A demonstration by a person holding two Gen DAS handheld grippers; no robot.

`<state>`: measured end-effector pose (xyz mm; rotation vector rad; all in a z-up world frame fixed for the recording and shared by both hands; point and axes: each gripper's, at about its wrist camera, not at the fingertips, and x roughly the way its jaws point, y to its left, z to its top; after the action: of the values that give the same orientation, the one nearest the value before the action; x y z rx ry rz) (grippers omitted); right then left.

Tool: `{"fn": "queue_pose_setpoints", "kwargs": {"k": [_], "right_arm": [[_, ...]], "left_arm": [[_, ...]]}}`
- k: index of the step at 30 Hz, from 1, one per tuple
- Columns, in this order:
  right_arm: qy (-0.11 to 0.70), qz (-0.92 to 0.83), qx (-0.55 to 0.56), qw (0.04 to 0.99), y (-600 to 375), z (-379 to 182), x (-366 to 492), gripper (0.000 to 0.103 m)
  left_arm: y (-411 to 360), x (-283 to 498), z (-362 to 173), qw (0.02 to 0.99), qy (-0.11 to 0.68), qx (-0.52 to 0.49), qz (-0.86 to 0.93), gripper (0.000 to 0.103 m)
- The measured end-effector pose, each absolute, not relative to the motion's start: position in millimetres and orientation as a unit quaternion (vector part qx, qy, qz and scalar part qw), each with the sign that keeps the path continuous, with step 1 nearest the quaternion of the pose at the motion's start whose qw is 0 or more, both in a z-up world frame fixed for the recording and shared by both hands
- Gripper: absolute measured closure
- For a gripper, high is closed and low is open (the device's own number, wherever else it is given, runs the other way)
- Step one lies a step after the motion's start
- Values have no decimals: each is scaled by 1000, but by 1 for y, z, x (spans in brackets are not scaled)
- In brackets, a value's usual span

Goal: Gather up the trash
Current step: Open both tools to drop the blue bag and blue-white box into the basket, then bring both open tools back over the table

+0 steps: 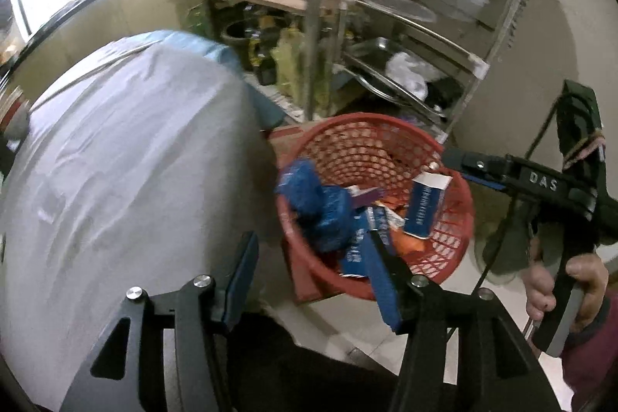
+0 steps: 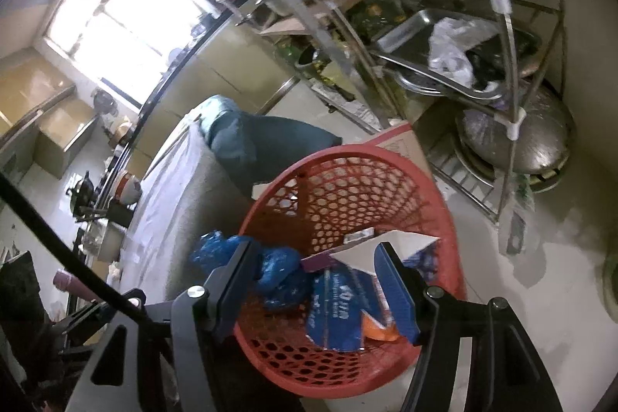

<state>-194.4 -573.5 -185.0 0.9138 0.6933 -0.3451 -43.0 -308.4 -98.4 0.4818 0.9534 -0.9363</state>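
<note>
the white-covered table (image 1: 127, 157) fills the left of my left wrist view; the metal rack (image 1: 386, 37) stands far behind. the red basket (image 1: 436, 250) sits on the floor just right of the table, holding a crumpled blue bag (image 1: 320, 207) and a blue-and-white carton (image 1: 423, 207). my left gripper (image 1: 313, 280) hangs above the basket's near rim, jaws apart, nothing between them. my right gripper (image 2: 320, 280) hovers over the basket, jaws parted, empty.
</note>
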Motion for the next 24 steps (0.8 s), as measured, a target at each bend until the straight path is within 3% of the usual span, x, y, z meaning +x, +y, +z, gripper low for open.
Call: {"fn": "queue_pose_setpoints", "kwargs": {"k": [13,24], "right_arm": [[343,-97,385,852,-517,-156,-138,36],[379,-28,336,862,-449,-142,-89,36]], "left_arm": [[-204,-2,-65,844,401,151,-323,40],[-96,34,-68,885,410,108,-193,35]]}}
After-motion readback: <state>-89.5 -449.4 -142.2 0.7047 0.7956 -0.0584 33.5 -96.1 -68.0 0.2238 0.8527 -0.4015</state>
